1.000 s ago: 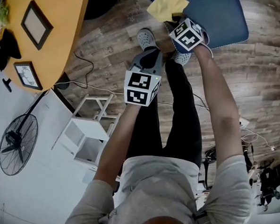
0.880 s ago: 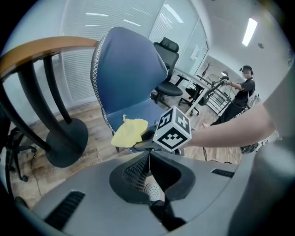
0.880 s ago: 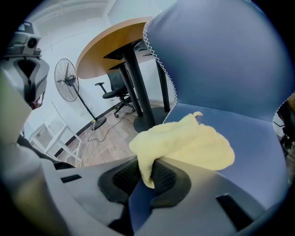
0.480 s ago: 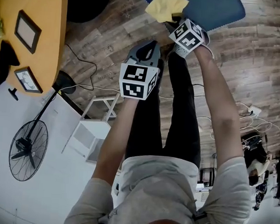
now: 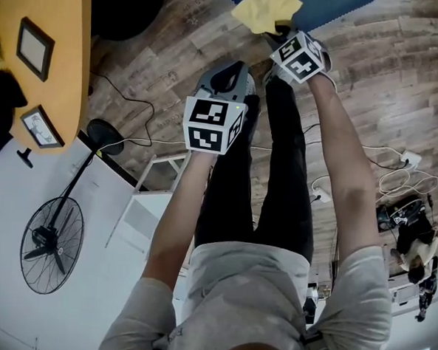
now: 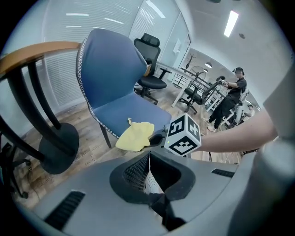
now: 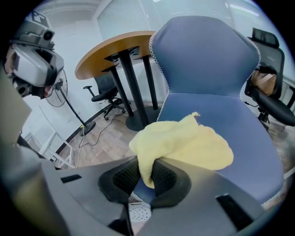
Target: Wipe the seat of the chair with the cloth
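Since the earlier frames the left gripper (image 6: 148,177) has lifted forward toward the chair, and the chair has slid toward the top edge of the head view. The right gripper (image 7: 144,176) has kept its place at the seat's front.

The right gripper's jaws are clamped on a fold of the soft yellow terry cloth (image 7: 186,143). The rest of the cloth spreads out ahead of the jaws and appears to rest on the front edge of the blue padded chair seat with white stitched edging (image 7: 239,129). Pinching only one fold likely leaves the bulk free to drag flat across the padding.

The left gripper hangs behind and to the left of the right one. Its jaws are drawn to a thin slit with nothing between them, probably held back to keep clear of the stroke.

No brand or readable writing shows. The only markings are the black-and-white square patterns on each marker cube (image 5: 209,125).
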`<state>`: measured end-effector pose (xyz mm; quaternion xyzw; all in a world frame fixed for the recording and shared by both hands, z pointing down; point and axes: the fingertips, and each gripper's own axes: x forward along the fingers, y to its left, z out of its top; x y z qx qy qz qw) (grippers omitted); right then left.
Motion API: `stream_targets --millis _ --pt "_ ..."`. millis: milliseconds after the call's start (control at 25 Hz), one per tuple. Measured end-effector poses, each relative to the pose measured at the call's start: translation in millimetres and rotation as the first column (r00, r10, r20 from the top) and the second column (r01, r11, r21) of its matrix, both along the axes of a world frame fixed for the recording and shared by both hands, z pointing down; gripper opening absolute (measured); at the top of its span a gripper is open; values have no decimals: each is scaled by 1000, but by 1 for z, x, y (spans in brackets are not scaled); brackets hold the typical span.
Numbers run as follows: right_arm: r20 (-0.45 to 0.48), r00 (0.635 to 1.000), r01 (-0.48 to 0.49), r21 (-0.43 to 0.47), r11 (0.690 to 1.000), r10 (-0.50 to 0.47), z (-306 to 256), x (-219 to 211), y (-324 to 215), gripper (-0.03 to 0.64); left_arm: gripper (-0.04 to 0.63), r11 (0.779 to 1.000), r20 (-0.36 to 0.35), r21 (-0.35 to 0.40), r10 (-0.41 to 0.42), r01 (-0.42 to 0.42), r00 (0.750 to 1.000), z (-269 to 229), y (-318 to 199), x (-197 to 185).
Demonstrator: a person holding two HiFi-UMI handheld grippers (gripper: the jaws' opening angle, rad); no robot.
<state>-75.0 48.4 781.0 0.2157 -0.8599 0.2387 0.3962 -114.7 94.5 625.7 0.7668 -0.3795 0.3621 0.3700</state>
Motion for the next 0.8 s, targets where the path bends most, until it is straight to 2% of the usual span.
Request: stream_targets --millis 360,800 --pt "-18 995 -93 9 996 93 2 11 21 64 28 999 17 0 33 -33 999 2 39 -23" --pt "-81 991 -109 -10 994 108 4 23 34 64 28 996 30 20 87 -88 996 -11 62 -29"
